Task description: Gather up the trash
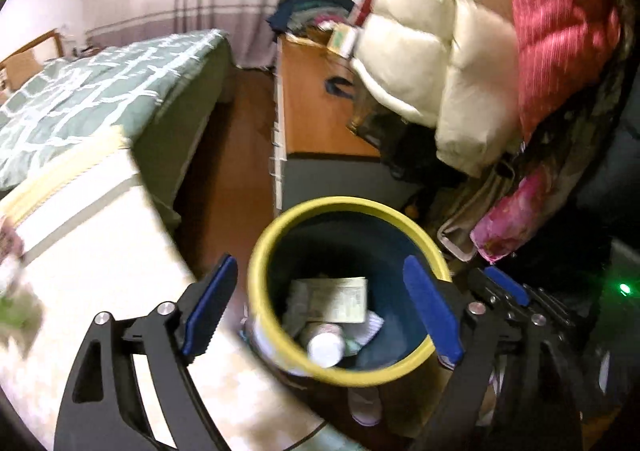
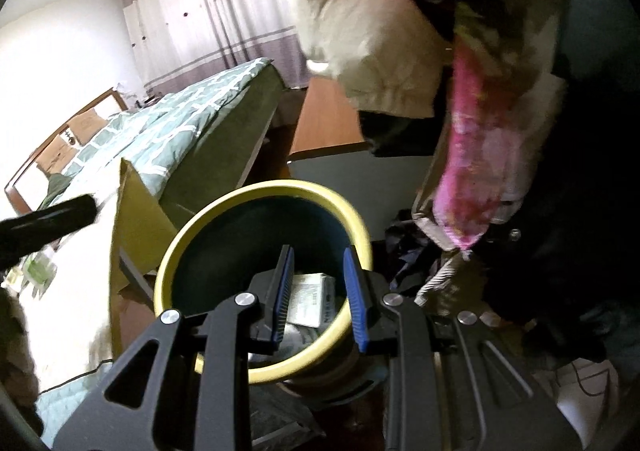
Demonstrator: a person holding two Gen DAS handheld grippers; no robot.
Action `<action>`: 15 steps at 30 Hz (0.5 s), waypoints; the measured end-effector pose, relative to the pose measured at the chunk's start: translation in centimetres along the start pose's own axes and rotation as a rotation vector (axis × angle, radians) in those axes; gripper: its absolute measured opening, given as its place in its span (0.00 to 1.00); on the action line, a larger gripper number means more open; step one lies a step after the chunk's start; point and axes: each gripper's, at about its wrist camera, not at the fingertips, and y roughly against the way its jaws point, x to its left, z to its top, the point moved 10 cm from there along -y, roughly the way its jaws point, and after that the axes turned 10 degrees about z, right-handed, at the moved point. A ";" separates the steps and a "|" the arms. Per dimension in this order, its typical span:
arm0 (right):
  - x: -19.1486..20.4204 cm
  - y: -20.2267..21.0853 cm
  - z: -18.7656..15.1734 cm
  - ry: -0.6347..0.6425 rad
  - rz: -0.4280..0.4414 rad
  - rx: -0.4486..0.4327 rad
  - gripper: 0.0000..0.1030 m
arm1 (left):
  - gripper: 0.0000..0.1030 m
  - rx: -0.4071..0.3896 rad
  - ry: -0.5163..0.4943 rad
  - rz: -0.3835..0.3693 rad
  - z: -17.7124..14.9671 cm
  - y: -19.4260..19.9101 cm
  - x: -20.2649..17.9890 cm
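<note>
Dropping trash into the bin, with the collecting partly done.

Nearest, the left gripper (image 1: 320, 315) hangs over the bin (image 1: 264, 247), its fingers wide apart with nothing between them, so its load looks released. The right gripper (image 2: 320, 291) sits at the bin's near rim, fingers partly apart; whether they clamp the rim I cannot tell. Inside the bin lie one cup (image 1: 326, 345), one printed carton (image 1: 340, 299) and some crumpled paper (image 1: 370, 327), which is too jumbled to count. Further left, on the pale table (image 1: 100, 251), blurred green scraps (image 2: 36, 271) may be trash left to fetch. Beyond stand one bed (image 1: 100, 91), one desk (image 1: 312, 107) and two hanging jackets (image 1: 440, 51).
</note>
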 end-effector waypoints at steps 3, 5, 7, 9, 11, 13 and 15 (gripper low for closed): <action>1.7 -0.6 -0.3 0.025 0.023 0.017 0.24 | 0.85 -0.037 0.055 0.046 -0.8 2.9 4.6; 3.3 -0.9 -0.4 0.045 0.044 0.028 0.24 | 0.86 -0.062 0.089 0.094 -1.5 4.7 7.9; 5.3 -1.3 -0.6 0.069 0.074 0.039 0.24 | 0.87 -0.090 0.137 0.151 -2.3 6.9 12.1; 7.5 -1.6 -0.7 0.095 0.102 0.051 0.24 | 0.88 -0.114 0.175 0.210 -3.4 8.7 15.9; 9.8 -1.9 -1.0 0.126 0.132 0.065 0.24 | 0.88 -0.132 0.206 0.274 -4.6 10.4 19.6; 12.7 -2.5 -1.6 0.156 0.177 0.091 0.24 | 0.88 -0.150 0.239 0.344 -6.0 12.1 23.6; 15.2 -3.0 -2.1 0.192 0.200 0.110 0.24 | 0.88 -0.157 0.278 0.393 -7.4 13.3 27.3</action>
